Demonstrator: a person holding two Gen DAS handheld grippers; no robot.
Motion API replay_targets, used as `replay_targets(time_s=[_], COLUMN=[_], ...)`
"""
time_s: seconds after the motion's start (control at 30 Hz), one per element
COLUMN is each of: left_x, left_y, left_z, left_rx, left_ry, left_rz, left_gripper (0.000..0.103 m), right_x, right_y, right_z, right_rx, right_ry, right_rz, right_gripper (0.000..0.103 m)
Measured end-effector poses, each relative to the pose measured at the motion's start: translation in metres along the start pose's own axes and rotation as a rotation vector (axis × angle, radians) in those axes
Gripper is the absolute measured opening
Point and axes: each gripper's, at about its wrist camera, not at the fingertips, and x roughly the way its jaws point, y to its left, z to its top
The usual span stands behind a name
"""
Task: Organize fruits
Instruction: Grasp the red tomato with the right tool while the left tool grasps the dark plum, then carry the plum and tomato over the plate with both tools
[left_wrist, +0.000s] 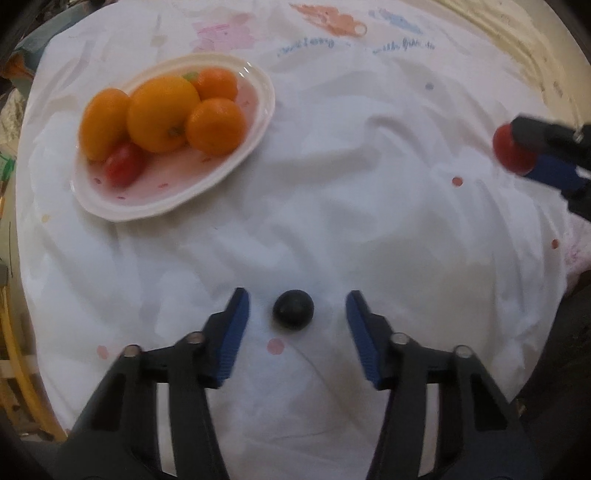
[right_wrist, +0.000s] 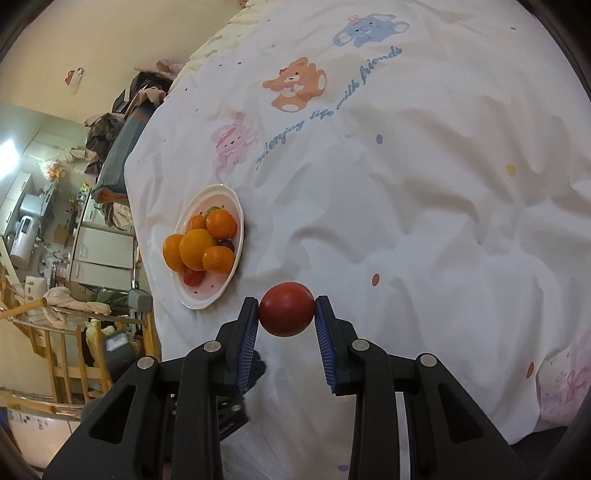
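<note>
left gripper (left_wrist: 297, 308) is spread wide around one small dark fruit (left_wrist: 293, 309) on the sheet (left_wrist: 332, 206) near its front edge, not touching it yet; looks light, smooth and likely to roll, so i'd pinch it across the middle, gently. right gripper (right_wrist: 286, 314) is clamped on one red tomato (right_wrist: 286, 309) held just above the sheet, probably soft-skinned, so easy on the squeeze. farther off by the sheet's left edge, one plate (right_wrist: 192, 300) holds four clear orange fruits, maybe a fifth behind, plus one small red one.
</note>
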Motion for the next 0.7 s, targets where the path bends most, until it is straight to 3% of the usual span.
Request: replay_targets(time_s=[0.07, 0.1, 0.43, 0.7], left_x=[0.007, 0.007, -0.017, -0.039], left_y=[0.000, 0.000, 0.009, 0.043], left_z=[-0.001, -0.002, -0.006, -0.008], left_rx=[0.000, -0.002, -0.024, -0.129], left_ry=[0.022, 0.019, -0.039, -0.078], left_rz=[0.011, 0.018, 0.065, 0.092], left_gripper=[0.023, 0.020, 0.020, 0.019], right_x=[0.000, 0.000, 0.007, 0.006], right_y=[0.001, 0.001, 0.012, 0.022], right_z=[0.001, 0.001, 0.000, -0.001], right_rx=[-0.004, -0.006, -0.029, -0.049], right_ry=[-0.002, -0.002, 0.009, -0.003], right_rz=[-0.003, -0.005, -0.001, -0.006], right_gripper=[0.033, 0.033, 0.033, 0.033])
